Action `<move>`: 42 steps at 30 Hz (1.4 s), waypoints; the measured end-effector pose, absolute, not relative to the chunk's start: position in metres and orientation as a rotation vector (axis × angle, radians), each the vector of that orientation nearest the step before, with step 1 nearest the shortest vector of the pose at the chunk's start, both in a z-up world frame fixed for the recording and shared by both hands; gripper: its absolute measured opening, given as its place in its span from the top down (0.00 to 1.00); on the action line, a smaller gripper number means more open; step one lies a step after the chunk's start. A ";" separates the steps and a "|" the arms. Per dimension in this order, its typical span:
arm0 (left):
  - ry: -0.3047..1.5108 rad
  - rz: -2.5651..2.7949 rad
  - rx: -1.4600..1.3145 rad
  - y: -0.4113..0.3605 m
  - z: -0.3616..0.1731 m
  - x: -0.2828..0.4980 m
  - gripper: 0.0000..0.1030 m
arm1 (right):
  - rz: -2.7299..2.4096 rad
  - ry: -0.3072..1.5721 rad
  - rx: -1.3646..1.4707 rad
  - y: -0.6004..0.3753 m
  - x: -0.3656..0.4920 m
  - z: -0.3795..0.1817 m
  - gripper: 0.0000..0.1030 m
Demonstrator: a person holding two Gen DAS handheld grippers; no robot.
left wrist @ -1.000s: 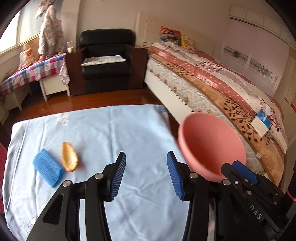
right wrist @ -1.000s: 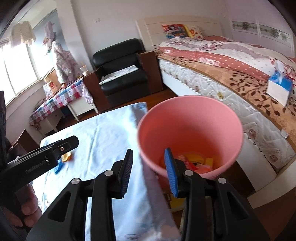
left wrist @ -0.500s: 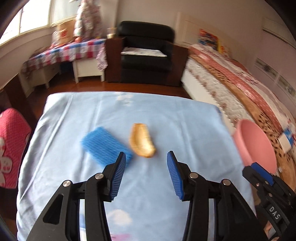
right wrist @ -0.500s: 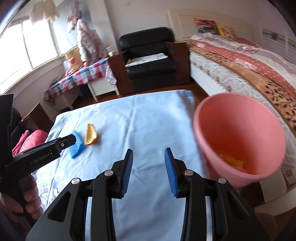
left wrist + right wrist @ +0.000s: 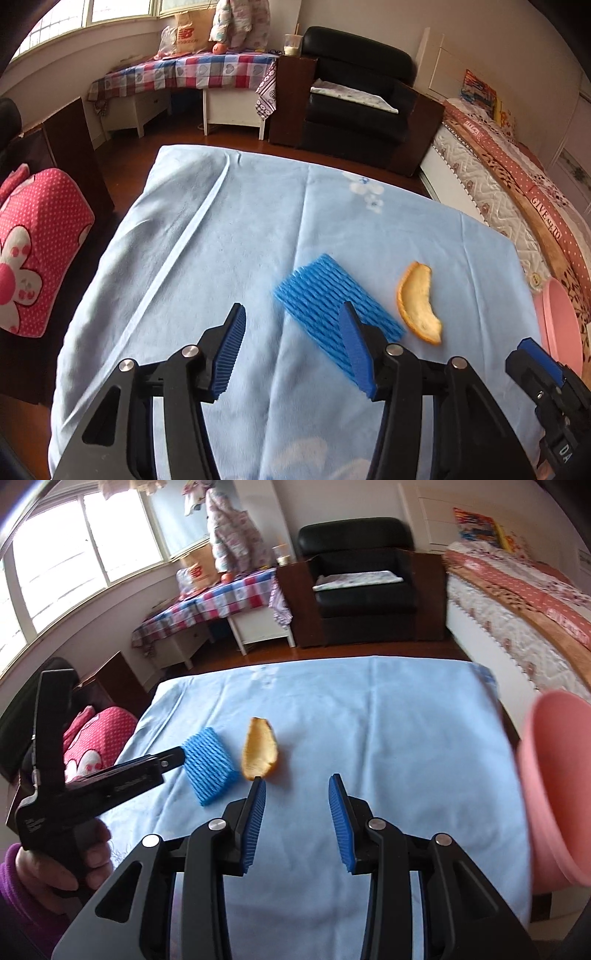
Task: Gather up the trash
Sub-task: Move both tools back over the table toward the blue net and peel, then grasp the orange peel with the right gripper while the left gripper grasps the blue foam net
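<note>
A blue foam net (image 5: 325,291) and an orange peel (image 5: 419,306) lie side by side on the light blue tablecloth (image 5: 221,240). My left gripper (image 5: 291,314) hovers just short of the net. Its jaws are opening with nothing between them, and its right finger covers the net's near corner. My right gripper (image 5: 297,786) stands open and empty over the cloth, the peel (image 5: 258,749) just beyond its left finger. In the right wrist view the net (image 5: 208,764) lies left of the peel, with the left gripper (image 5: 173,757) reaching it. A pink bucket (image 5: 554,775) is at the table's right edge.
A pink polka-dot cushion (image 5: 33,251) sits left of the table. Behind it are a black armchair (image 5: 354,96), a low table with a checked cloth (image 5: 184,74) and a bed (image 5: 517,177) on the right. A hand in a purple sleeve (image 5: 55,867) holds the left gripper.
Both grippers swung left, away from the pink bucket and over the table. The foam net and peel now lie close in front of them. The left jaws have spread wider.
</note>
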State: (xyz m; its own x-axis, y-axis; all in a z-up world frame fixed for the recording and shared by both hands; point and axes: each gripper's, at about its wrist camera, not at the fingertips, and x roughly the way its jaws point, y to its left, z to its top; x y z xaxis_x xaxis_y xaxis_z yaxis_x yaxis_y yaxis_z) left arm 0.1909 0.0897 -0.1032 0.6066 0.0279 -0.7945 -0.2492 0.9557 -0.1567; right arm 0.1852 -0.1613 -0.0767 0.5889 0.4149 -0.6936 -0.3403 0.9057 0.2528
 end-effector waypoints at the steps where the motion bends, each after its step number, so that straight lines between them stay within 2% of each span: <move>1: 0.916 0.162 -0.270 0.091 -0.106 0.195 0.49 | 0.449 0.837 0.092 -0.157 0.189 -0.078 0.65; 9: 0.943 0.149 -0.284 0.076 -0.122 0.215 0.47 | 0.484 0.907 0.088 -0.132 0.214 -0.097 0.65; 10: 0.936 0.150 -0.275 0.073 -0.122 0.217 0.50 | 0.486 0.913 0.089 -0.130 0.215 -0.100 0.65; 11: 0.935 0.148 -0.267 0.071 -0.123 0.218 0.61 | 0.488 0.918 0.089 -0.128 0.217 -0.102 0.65; 14: 0.925 0.124 -0.239 0.064 -0.123 0.219 0.85 | 0.491 0.928 0.086 -0.125 0.218 -0.106 0.65; 16: 0.919 0.116 -0.230 0.062 -0.122 0.218 0.89 | 0.491 0.932 0.085 -0.123 0.219 -0.108 0.65; 31: 0.888 0.106 -0.288 0.080 -0.109 0.191 0.91 | 0.469 0.940 0.057 -0.099 0.232 -0.120 0.65; 33: 0.885 0.102 -0.289 0.080 -0.108 0.188 0.91 | 0.461 0.927 0.040 -0.098 0.229 -0.120 0.73; 35: 0.882 0.098 -0.286 0.078 -0.106 0.187 0.91 | 0.465 0.931 0.038 -0.097 0.227 -0.121 0.87; 38: 0.881 0.092 -0.283 0.078 -0.105 0.185 0.91 | 0.461 0.925 0.038 -0.100 0.223 -0.119 0.93; 42: 0.879 0.085 -0.271 0.072 -0.102 0.181 0.91 | 0.453 0.915 0.051 -0.108 0.217 -0.114 0.94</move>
